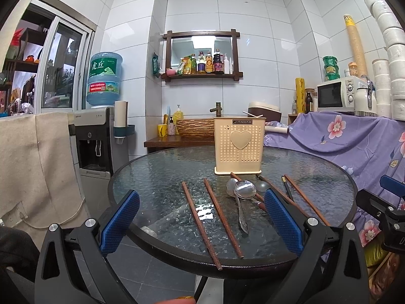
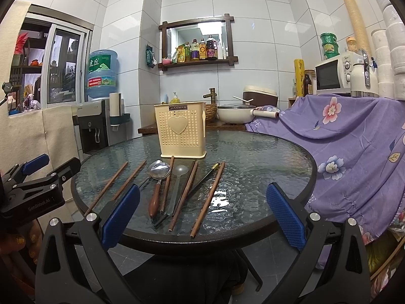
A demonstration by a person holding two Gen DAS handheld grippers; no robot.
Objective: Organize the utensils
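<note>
a: left to right. left gripper (image 1: 201,225), black frame with blue textured pads, fingers spread wide, holding nothing, hovers over the near edge of the round dark-rimmed glass table (image 1: 152,177).

b: utensils?

a: all flat on the glass in front of the cream perforated plastic utensil holder with a heart on its face (image 1: 239,147), which stands upright toward the far side. leftmost, two brown wooden chopsticks (image 1: 201,224) lie apart, roughly parallel, near ends by the table rim. next, a shiny steel spoon (image 1: 243,200) overlapping a second metal spoon.

b: further right?

a: a wooden-handled spoon (image 2: 157,190), a translucent grey ladle-shaped spoon (image 2: 177,187), more brown chopsticks, a thin black chopstick (image 2: 202,179) crossing between them.

b: right gripper?

a: right gripper (image 2: 202,217), same build, fingers also wide apart, empty, above the near rim. purple floral cloth (image 2: 354,139) at the far right.
</note>
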